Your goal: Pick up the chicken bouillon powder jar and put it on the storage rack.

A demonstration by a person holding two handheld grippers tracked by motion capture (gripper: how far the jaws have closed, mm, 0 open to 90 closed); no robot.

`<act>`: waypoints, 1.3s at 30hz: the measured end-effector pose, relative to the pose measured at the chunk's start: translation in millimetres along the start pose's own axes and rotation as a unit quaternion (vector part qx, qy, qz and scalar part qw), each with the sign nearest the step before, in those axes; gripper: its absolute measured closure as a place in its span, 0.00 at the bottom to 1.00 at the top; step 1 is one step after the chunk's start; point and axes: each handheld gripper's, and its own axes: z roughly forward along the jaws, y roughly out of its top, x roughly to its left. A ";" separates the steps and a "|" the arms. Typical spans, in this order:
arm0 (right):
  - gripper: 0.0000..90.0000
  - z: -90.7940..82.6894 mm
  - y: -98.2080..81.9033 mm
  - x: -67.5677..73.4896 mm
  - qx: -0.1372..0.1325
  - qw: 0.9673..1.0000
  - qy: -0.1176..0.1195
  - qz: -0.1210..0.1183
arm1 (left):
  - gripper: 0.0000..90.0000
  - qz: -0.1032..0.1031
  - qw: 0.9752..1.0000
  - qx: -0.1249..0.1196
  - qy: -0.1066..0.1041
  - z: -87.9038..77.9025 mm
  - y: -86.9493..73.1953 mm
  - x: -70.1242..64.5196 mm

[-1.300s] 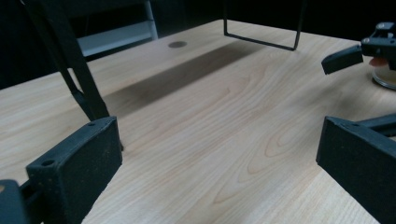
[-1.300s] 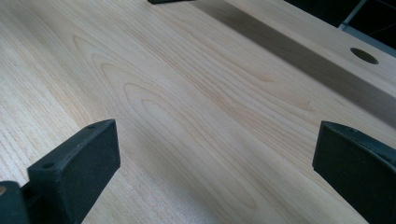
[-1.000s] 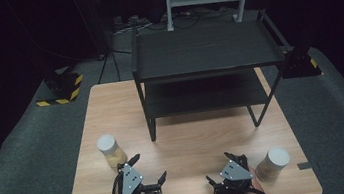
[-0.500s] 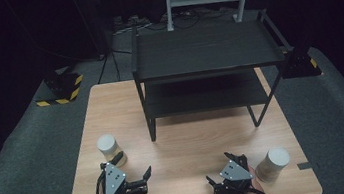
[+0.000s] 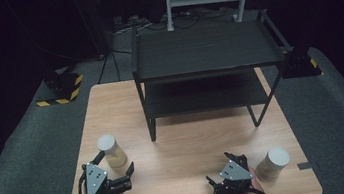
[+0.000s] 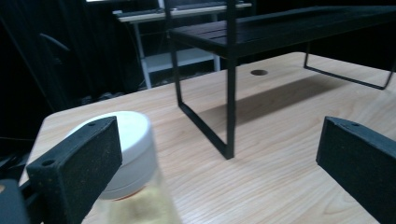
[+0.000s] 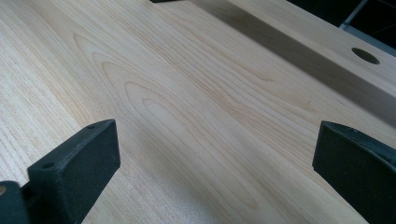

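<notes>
The left gripper (image 5: pixel 117 172) is closing in on the left jar (image 5: pixel 111 151), which stands upright near the table's (image 5: pixel 192 150) front left corner — jaws spread wide, one already beside the white lid (image 6: pixel 133 140). Next it likely needs centring round the jar before squeezing. The right gripper (image 5: pixel 225 173) hovers agape over bare wood — the right jar (image 5: pixel 273 163) just beside it.

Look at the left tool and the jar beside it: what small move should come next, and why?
Probably shift the left tool sideways toward the jar until the jar sits midway between the jaws, then close. The jaws stand wide open, and in the left gripper view the jar sits right by one jaw, well off centre, leaving the rest of the gap over bare table. Closing now would likely push it aside.
</notes>
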 end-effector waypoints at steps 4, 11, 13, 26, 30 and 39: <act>0.00 0.1 0.2 -0.1 0.000 1.000 0.000 0.000 | 0.00 -0.005 1.000 0.002 0.011 -1.7 -1.8 5.8; 0.00 0.3 0.6 -0.2 0.002 1.000 0.001 -0.002 | 0.00 -0.006 1.000 0.007 0.025 0.1 -4.6 12.6; 0.00 0.2 0.4 0.0 0.001 1.000 0.001 -0.002 | 0.00 -0.010 1.000 0.008 0.029 1.4 -5.8 13.9; 0.00 0.2 0.5 -0.2 0.001 1.000 0.000 0.002 | 0.00 -0.018 0.999 0.015 0.039 13.2 -8.1 20.5; 0.00 0.2 0.4 -0.4 0.001 1.000 0.001 0.001 | 0.00 -0.025 0.999 0.022 0.041 19.3 -9.0 24.4; 0.00 0.2 0.4 -0.8 0.001 1.000 0.001 0.002 | 0.00 -0.030 0.998 0.030 0.039 28.9 -11.4 29.5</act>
